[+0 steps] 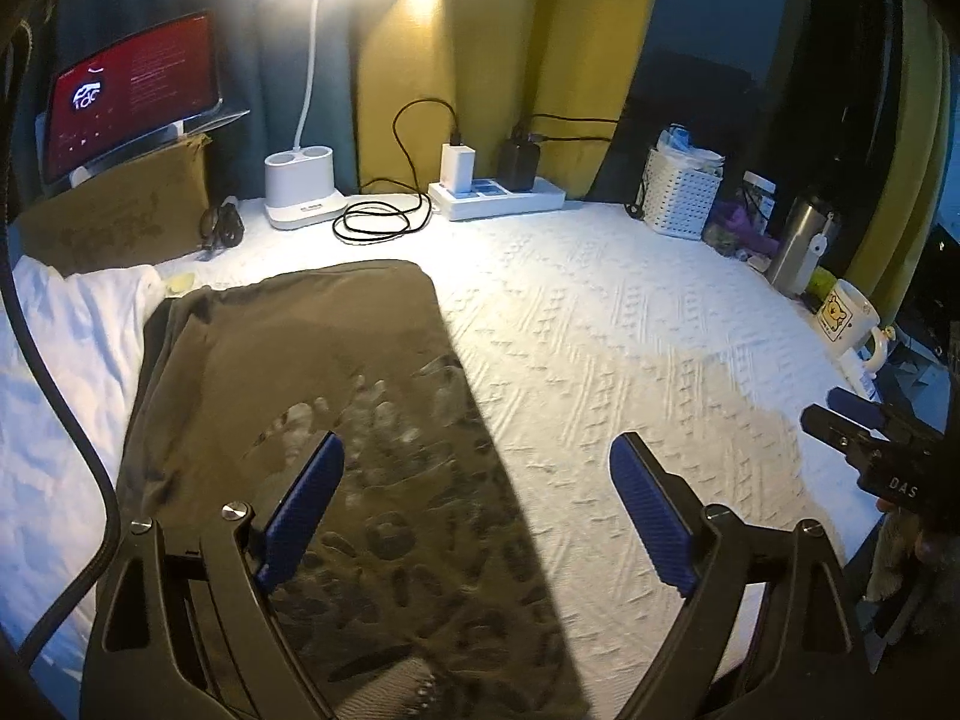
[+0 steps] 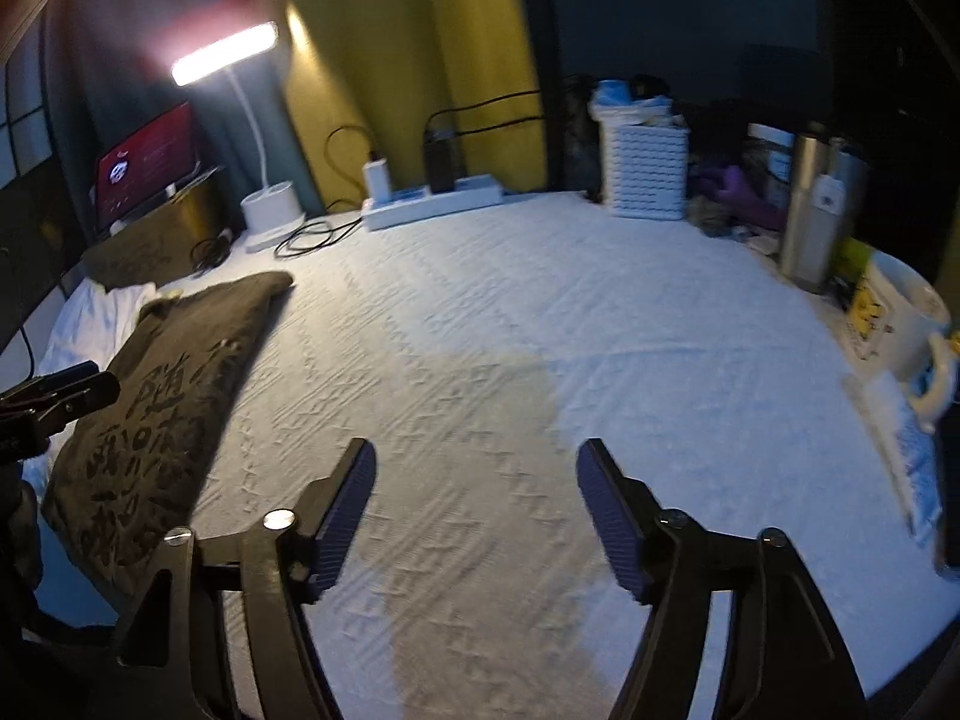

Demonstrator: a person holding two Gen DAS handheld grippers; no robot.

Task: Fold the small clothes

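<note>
On the bench, left side: olive printed garment [image 1: 312,396] lies folded flat on the white textured cover [image 1: 600,360]
Beneath garment: white cloth [image 1: 66,348], showing at its left edge
Left gripper [image 1: 477,504]: fingers spread wide, nothing held; left finger over the garment, right finger over the bare cover
Right gripper [image 2: 477,501]: fingers spread wide, nothing held, over the bare cover, well apart from the garment
Rear edge: lamp [image 1: 303,180], power strip [image 1: 498,198], white basket [image 1: 678,192]

The surface [image 2: 540,330] lies bare mid-way; lamp [image 1: 303,192], power strip [image 1: 498,198], basket [image 1: 681,192] and flask [image 2: 810,210] line its far edge.
</note>
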